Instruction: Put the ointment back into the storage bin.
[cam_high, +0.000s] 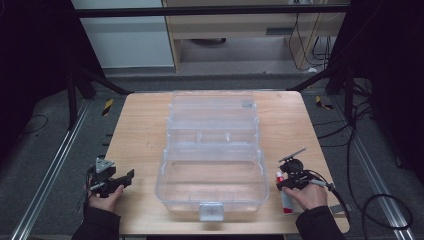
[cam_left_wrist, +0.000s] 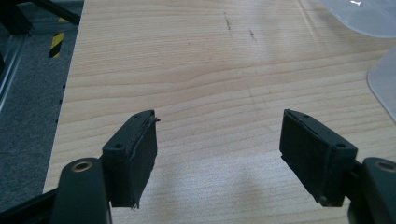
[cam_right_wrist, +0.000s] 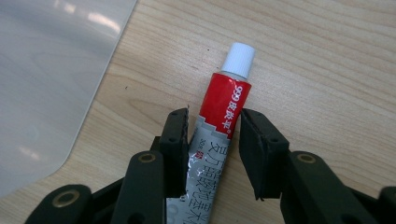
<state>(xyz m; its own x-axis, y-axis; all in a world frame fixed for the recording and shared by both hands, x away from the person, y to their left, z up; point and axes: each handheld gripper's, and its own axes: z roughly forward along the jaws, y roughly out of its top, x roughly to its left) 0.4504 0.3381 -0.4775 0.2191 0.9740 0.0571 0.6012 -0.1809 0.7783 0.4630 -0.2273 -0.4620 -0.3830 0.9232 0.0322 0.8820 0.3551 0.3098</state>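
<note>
A red, white and silver tube (cam_right_wrist: 224, 112) with a white cap lies flat on the wooden table (cam_high: 140, 130), to the right of the clear box, cap pointing away from the person. My right gripper (cam_right_wrist: 214, 123) straddles the middle of the tube (cam_high: 286, 201), and both pads touch its sides. In the high view the right gripper (cam_high: 283, 183) sits by the box's front right corner. My left gripper (cam_left_wrist: 219, 135) is open over bare wood with nothing between its pads. It rests in a hand at the table's front left (cam_high: 129, 176), pointing toward the box.
A large clear plastic organiser box (cam_high: 165, 172) stands open in the middle of the table, its lid (cam_high: 212, 102) laid back and a latch (cam_high: 211, 210) at the front edge. The table ends near both hands. Cables lie on the floor to the right.
</note>
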